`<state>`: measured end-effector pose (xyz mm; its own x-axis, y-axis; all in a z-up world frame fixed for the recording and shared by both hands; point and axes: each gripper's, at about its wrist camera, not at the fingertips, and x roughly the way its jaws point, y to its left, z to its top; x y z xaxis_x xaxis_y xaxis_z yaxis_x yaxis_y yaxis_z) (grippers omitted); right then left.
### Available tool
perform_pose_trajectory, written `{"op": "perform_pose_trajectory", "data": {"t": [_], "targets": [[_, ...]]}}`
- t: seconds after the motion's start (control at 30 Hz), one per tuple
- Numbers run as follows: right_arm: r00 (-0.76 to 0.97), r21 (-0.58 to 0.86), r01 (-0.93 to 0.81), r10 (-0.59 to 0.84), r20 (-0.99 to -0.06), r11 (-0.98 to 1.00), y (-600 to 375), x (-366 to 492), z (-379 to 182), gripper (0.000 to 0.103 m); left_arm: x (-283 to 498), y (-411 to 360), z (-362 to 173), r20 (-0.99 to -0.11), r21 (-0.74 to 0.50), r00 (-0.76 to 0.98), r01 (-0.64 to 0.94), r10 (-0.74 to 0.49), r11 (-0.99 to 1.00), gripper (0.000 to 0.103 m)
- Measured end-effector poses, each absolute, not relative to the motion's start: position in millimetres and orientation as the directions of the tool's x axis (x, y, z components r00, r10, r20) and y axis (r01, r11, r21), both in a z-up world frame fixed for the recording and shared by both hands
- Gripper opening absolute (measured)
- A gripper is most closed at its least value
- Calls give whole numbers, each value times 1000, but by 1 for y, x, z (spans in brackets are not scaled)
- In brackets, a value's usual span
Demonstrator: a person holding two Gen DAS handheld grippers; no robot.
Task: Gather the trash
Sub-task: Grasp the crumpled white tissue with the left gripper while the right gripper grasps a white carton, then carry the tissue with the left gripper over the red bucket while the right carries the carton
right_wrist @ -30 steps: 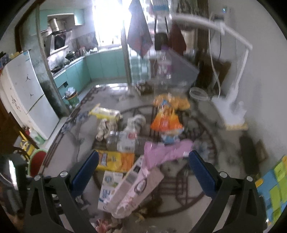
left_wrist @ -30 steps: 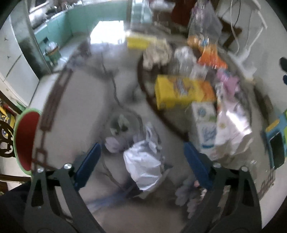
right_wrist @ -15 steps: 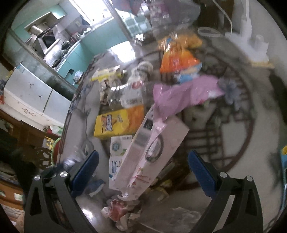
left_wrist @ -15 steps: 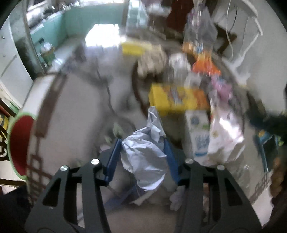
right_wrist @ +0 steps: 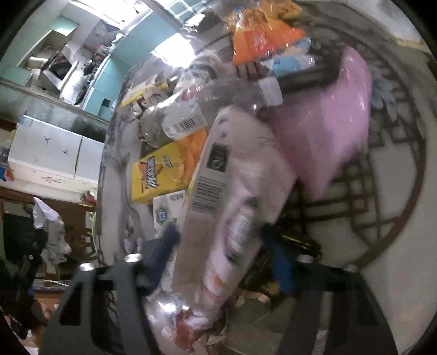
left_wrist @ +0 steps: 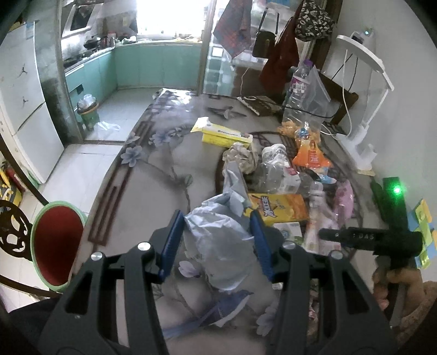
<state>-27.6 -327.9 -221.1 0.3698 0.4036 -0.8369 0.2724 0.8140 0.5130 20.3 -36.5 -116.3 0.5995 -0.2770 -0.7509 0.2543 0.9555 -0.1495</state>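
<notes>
Left wrist view: we saw the left gripper [left_wrist: 217, 243] clamped on crumpled paper [left_wrist: 218, 240]; the right gripper [right_wrist: 224, 255] pinched a pink-white package [right_wrist: 232, 191].

"DAS" on black bar [left_wrist: 368, 237]

Sunlit window [left_wrist: 161, 16] above teal kitchen cabinets [left_wrist: 153, 65].

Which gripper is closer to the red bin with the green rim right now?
Left. The left gripper, shut on crumpled paper, sits just beside the red bin. The right gripper is farther off, around the pink-and-white package among the table litter.
</notes>
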Motion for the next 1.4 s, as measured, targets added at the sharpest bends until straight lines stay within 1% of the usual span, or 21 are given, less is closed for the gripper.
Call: {"op": "perform_pose_trajectory", "data": {"t": [0.03,0.23,0.4,0.57,0.73,0.97,1.23,1.4], "targets": [[378,522,271,410,-830,808,-331,-29,-217,23,19,-34,-116,-750,-152,600,252,-278,956,48],[424,534,236,408,-809,812,-336,-43,-193,20,17,-27,-112,-742,-157,615,228,-267,961,49],[494,527,151,398,-773,836,-323,-43,-148,18,17,-14,-104,-729,-160,637,196,-250,967,49],[532,507,60,402,-745,860,-294,-31,-116,18,16,8,-99,-718,-181,655,148,-234,972,49],[525,494,-23,430,-734,869,-250,-8,-97,18,13,38,-96,-712,-188,675,84,-195,979,49],[468,502,-169,517,-717,848,-170,23,-92,18,11,111,-103,-727,-183,682,-84,-78,979,49],[333,538,-309,620,-711,784,-64,58,-117,18,13,210,-121,-770,-155,634,-293,71,943,49],[256,530,-382,638,-726,757,6,80,-135,18,29,253,-133,-791,-150,604,-348,99,925,49]]}}
